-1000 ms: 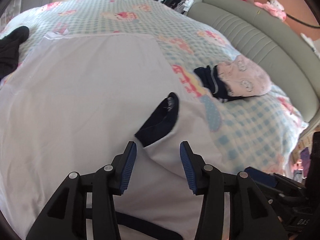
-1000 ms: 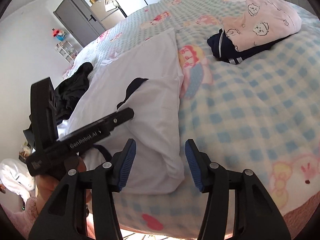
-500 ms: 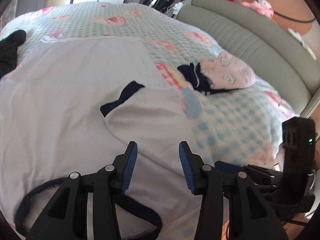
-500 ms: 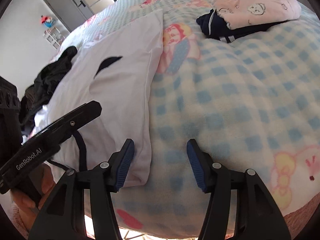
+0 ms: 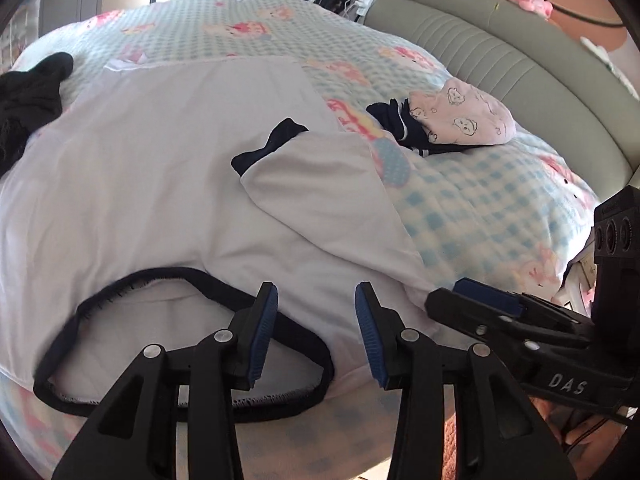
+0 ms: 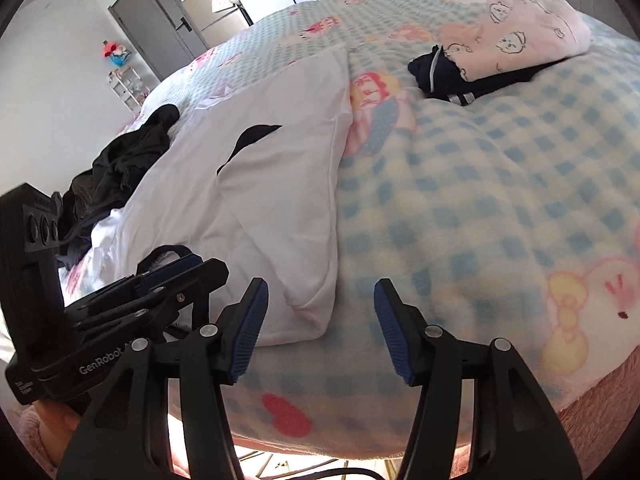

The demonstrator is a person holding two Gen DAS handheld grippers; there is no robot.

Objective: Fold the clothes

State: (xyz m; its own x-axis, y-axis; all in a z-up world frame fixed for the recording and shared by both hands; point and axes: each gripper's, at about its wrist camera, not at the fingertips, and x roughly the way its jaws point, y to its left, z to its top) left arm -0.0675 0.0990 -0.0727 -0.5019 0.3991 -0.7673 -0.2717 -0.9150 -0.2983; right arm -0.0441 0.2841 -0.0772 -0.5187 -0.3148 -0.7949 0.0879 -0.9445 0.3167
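Note:
A white T-shirt (image 5: 160, 168) with navy trim lies spread on the bed. Its right sleeve is folded inward onto the body, navy cuff (image 5: 272, 148) up. The navy collar (image 5: 180, 280) curves just ahead of my left gripper (image 5: 316, 332). That gripper hovers over the shirt's near edge, its jaws closing with no cloth pinched between them. My right gripper (image 6: 320, 320) stands open above the bed's near edge. The shirt's folded corner (image 6: 312, 312) lies just beyond its left finger. Each gripper also shows in the other view: the right gripper (image 5: 480, 304) and the left gripper (image 6: 172, 276).
A blue checked blanket (image 6: 480, 200) covers the bed. A folded pink garment (image 5: 460, 120) sits on a navy one at the right. A heap of black clothes (image 5: 28, 96) lies far left. A grey padded headboard (image 5: 520, 60) runs behind. A door (image 6: 160, 32) stands beyond.
My left gripper has drawn back from the navy cuff toward the near edge, bringing the collar into view. The right gripper has shifted right, off the shirt's folded edge.

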